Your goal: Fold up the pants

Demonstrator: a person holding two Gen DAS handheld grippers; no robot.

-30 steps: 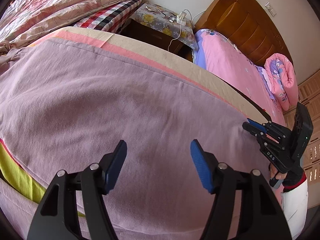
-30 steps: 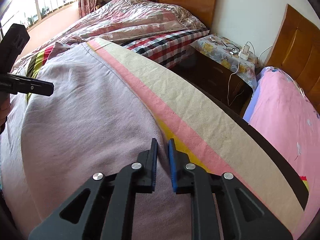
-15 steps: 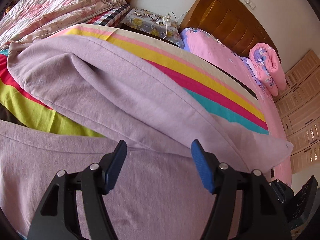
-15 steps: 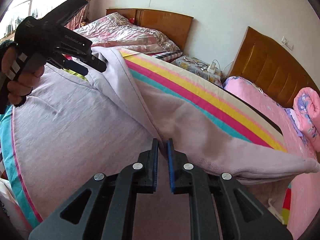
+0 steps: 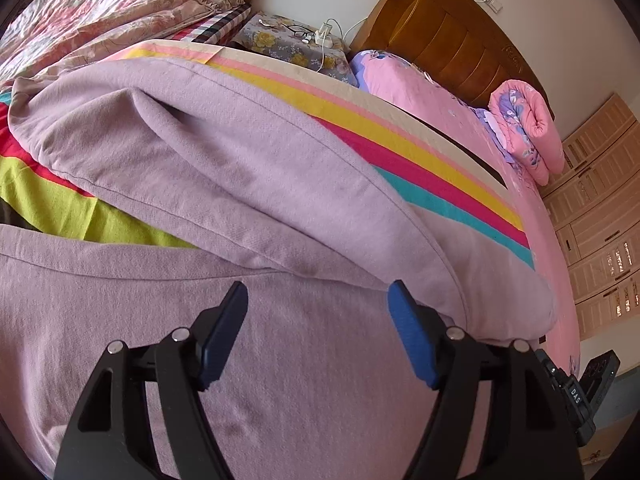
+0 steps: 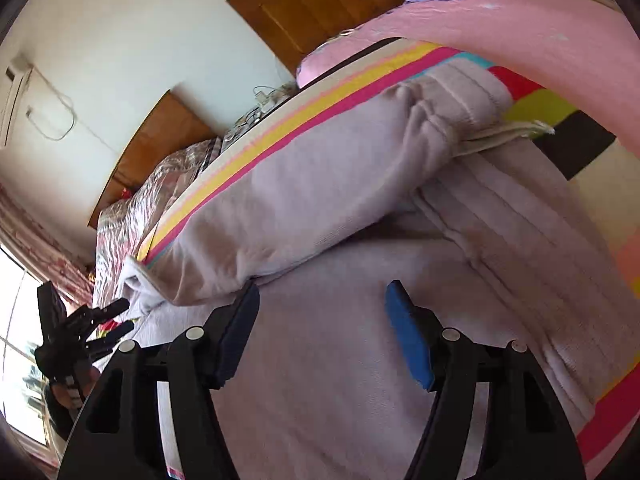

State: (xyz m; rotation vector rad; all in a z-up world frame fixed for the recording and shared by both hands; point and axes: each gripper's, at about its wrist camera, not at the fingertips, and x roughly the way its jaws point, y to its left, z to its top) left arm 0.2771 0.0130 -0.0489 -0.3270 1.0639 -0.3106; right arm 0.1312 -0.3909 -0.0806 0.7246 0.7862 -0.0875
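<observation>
Lilac sweatpants [image 5: 240, 168] lie on a striped blanket [image 5: 440, 172] on a bed. In the left wrist view both legs spread apart in a V, meeting near my left gripper [image 5: 316, 320], which is open and empty just above the fabric. In the right wrist view the pants [image 6: 320, 208] show their waistband and a cream drawstring [image 6: 504, 132]. My right gripper [image 6: 320, 320] is open and empty over the cloth. The left gripper also shows in the right wrist view [image 6: 116, 316], at the far left by a leg end.
A second bed with pink sheets [image 5: 432, 92] and a rolled pink quilt [image 5: 528, 128] lies to the right. A nightstand [image 5: 288, 40] with cables stands between the headboards. A floral quilt [image 5: 100, 8] lies at the far left. Wardrobe doors [image 5: 600, 208] line the right wall.
My right gripper has opened and let go of the pants fabric, and its view has rolled sideways. The left view has shifted little since half a second ago.
</observation>
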